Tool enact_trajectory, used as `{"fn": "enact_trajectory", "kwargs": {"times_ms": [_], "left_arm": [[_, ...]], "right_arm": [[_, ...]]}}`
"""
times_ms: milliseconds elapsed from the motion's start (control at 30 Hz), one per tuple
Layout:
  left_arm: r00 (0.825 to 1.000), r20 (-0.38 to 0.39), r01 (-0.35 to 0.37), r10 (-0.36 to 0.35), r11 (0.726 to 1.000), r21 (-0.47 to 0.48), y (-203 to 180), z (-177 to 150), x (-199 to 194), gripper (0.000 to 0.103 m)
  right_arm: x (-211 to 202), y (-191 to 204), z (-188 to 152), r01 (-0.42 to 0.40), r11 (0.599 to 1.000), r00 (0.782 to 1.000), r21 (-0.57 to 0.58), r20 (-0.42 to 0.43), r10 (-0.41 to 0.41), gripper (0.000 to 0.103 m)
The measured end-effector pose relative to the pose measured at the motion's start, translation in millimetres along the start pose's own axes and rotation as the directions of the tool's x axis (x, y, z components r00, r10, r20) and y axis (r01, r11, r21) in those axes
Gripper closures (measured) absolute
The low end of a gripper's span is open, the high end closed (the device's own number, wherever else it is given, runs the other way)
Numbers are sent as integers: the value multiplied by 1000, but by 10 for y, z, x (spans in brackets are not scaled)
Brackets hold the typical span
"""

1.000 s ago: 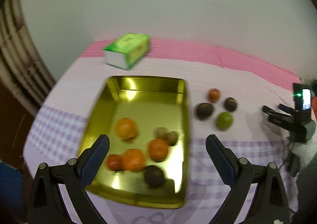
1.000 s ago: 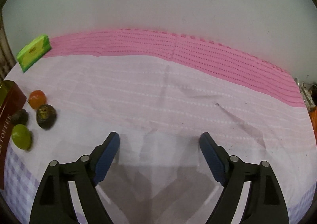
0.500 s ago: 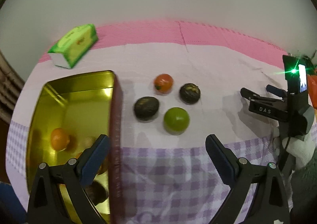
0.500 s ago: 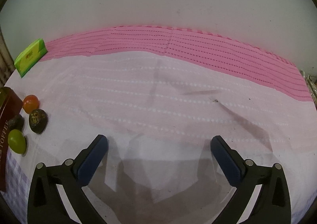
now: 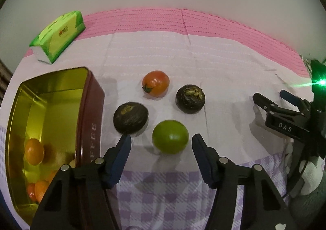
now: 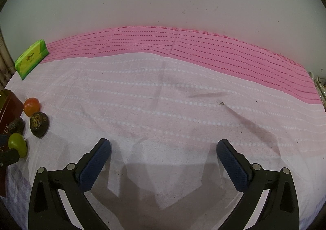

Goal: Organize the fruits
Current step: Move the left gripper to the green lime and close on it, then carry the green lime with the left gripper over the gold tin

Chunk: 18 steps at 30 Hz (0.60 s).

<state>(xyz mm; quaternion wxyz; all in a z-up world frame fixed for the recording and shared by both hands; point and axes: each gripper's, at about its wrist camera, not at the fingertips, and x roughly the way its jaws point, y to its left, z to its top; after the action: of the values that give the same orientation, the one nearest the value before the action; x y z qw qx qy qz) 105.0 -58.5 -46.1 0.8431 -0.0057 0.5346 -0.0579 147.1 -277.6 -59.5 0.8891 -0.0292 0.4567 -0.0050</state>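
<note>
A green lime [image 5: 170, 137] lies on the cloth between the fingers of my left gripper [image 5: 161, 140], whose jaws are closing; the pads stand apart from it on both sides. Beyond it lie two dark brown fruits [image 5: 130, 118] [image 5: 190, 98] and an orange-red tomato [image 5: 156, 83]. The gold-lined tin [image 5: 92, 112] at the left holds several orange fruits [image 5: 34, 151]. My right gripper [image 6: 163, 146] stands wide open over bare cloth with nothing between its fingers. The same fruits show at the left edge of its view, with the lime [image 6: 18, 146] nearest.
A green tissue box [image 5: 59, 34] lies at the back left near the wall. The pink and white tablecloth [image 6: 163, 97] turns to purple check toward the front. The right gripper [image 5: 275, 97] shows at the right edge of the left wrist view.
My left gripper has swung right, from over the tin to the loose fruits, sunk toward the lime and narrowed around it. The right gripper's jaws have widened; it has stayed in place.
</note>
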Motion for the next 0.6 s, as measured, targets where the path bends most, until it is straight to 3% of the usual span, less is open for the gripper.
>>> {"fn": "enact_trajectory", "kwargs": {"times_ms": [133, 433, 600], "left_arm": [[1000, -13, 14, -14, 1000, 10, -38, 40, 85, 47], [999, -30, 33, -32, 999, 23, -84, 53, 196, 69], [999, -23, 47, -46, 998, 37, -99, 7, 193, 69]], "right_arm": [[2, 2, 0, 0, 1000, 1000, 0, 0, 0, 0], [3, 0, -4, 0, 1000, 1000, 1, 0, 0, 0], [6, -1, 4, 0, 1000, 1000, 1, 0, 0, 0]]}}
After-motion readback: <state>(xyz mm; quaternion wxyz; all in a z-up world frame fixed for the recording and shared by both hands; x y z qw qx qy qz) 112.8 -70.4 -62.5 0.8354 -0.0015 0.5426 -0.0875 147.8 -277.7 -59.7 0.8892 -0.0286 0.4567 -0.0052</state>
